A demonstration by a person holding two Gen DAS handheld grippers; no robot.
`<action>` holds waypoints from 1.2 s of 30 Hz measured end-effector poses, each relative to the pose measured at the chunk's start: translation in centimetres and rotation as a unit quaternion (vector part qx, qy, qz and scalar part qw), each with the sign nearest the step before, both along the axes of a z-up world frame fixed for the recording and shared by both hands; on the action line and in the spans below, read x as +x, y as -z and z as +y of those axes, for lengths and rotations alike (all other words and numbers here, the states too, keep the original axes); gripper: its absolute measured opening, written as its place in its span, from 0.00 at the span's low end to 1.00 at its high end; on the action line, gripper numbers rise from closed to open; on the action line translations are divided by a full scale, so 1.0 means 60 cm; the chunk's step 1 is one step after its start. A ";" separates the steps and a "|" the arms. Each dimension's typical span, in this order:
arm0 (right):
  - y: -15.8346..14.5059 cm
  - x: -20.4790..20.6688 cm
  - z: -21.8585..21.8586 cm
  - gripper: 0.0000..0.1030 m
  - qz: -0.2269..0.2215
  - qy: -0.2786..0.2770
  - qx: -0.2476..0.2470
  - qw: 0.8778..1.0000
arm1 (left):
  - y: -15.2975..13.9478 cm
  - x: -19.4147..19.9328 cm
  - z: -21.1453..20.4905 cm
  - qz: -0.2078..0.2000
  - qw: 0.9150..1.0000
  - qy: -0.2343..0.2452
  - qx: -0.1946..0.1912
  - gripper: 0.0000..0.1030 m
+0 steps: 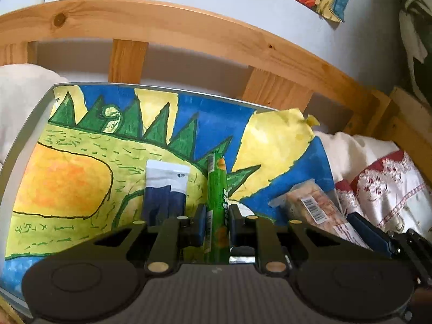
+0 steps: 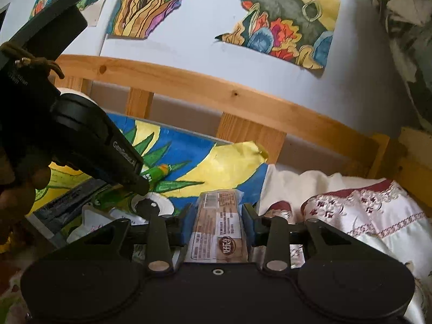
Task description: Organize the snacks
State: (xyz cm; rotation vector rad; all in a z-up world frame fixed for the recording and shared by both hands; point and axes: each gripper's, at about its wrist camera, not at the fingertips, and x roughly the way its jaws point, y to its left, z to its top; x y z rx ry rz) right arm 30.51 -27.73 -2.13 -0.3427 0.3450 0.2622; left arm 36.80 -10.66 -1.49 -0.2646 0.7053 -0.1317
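Three snacks (image 1: 216, 202) (one green); two grippers (image 1: 216, 224)

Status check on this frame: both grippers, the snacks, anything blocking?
Left gripper shut on thin green snack stick. Right gripper shut on clear-wrapped brown biscuit pack. Both over painted board; dark blue-and-white packet beside stick.

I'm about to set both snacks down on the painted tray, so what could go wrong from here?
1. The green snack stick juts far past the left tongs, so it could knock the white-and-navy packet.
2. The right tongs hold the brown clear-wrapped snack pack at the tray's edge; released there, it may slide onto the bedding.
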 end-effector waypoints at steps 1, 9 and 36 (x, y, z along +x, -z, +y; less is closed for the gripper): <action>0.002 0.000 0.000 0.39 0.002 0.000 -0.001 1.000 | 0.000 0.001 -0.001 0.001 1.000 0.000 0.002 0.18; 0.003 0.007 -0.001 0.40 0.011 0.007 0.004 1.000 | 0.001 -0.005 -0.005 -0.005 1.000 -0.006 0.012 0.20; -0.121 -0.119 -0.009 0.99 -0.061 0.024 0.111 0.992 | -0.101 -0.206 0.081 -0.129 0.987 -0.090 -0.025 0.98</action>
